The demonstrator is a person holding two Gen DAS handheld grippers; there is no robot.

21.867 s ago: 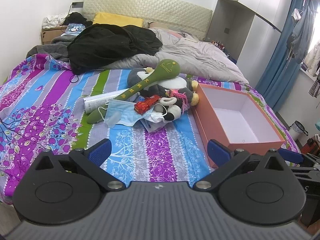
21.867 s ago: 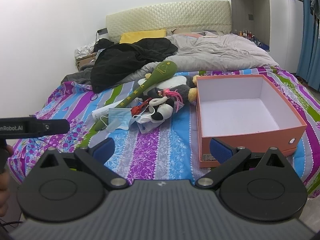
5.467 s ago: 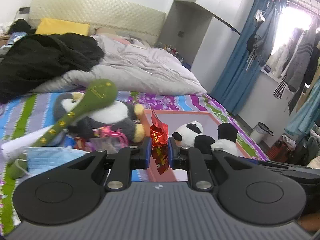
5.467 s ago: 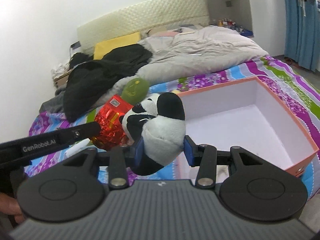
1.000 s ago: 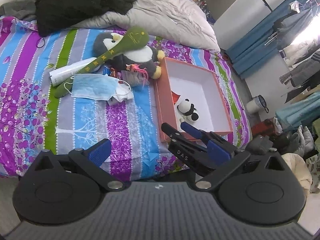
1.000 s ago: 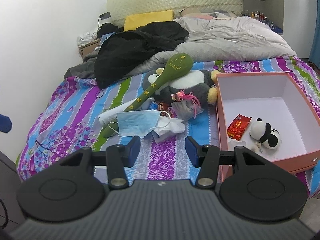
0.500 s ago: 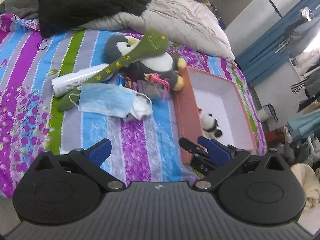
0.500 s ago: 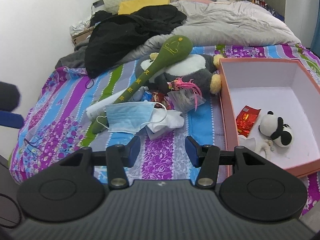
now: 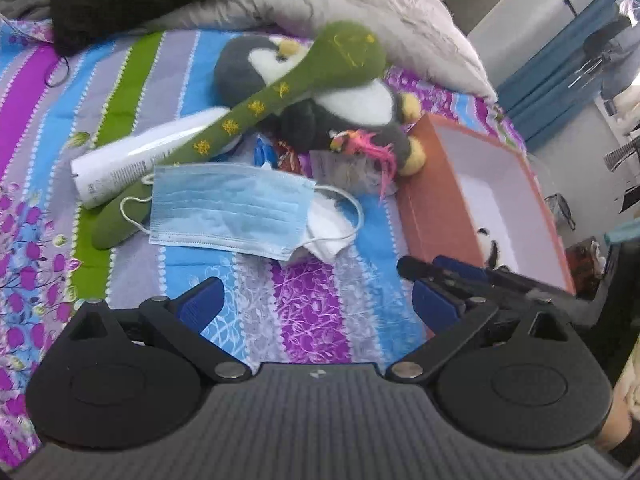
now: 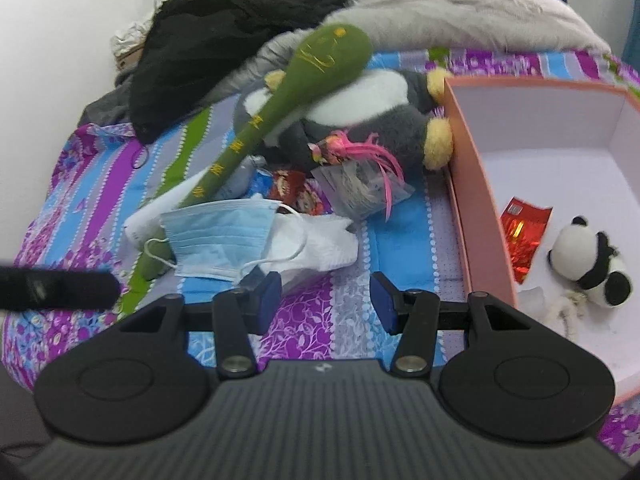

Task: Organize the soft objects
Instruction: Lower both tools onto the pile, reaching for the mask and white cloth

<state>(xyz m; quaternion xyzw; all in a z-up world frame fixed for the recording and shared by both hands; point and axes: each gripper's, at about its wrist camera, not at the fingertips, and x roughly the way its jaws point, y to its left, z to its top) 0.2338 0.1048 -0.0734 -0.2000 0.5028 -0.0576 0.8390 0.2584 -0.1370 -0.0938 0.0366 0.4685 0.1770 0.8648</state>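
An orange box (image 10: 476, 200) with a white inside sits on the striped bed; a small panda plush (image 10: 588, 260) and a red foil packet (image 10: 522, 236) lie in it. Left of the box lies a pile: a grey penguin plush (image 9: 340, 112), a long green plush club (image 9: 280, 92), a blue face mask (image 9: 228, 208), white tissue (image 10: 320, 244) and a clear bag with pink ribbon (image 10: 360, 184). My left gripper (image 9: 316, 304) is wide open and empty above the sheet, short of the mask. My right gripper (image 10: 326, 300) hangs part open and empty near the tissue.
A white tube (image 9: 140, 156) lies under the green club. Black clothing (image 10: 224, 40) and a grey duvet (image 10: 440, 4) cover the far half of the bed. The right gripper's fingers (image 9: 460, 276) cross the left wrist view beside the box (image 9: 436, 208).
Both grippers have dropped lower and closer to the pile on the bed. The mask and plush toys now fill more of each view. Neither gripper's opening has changed.
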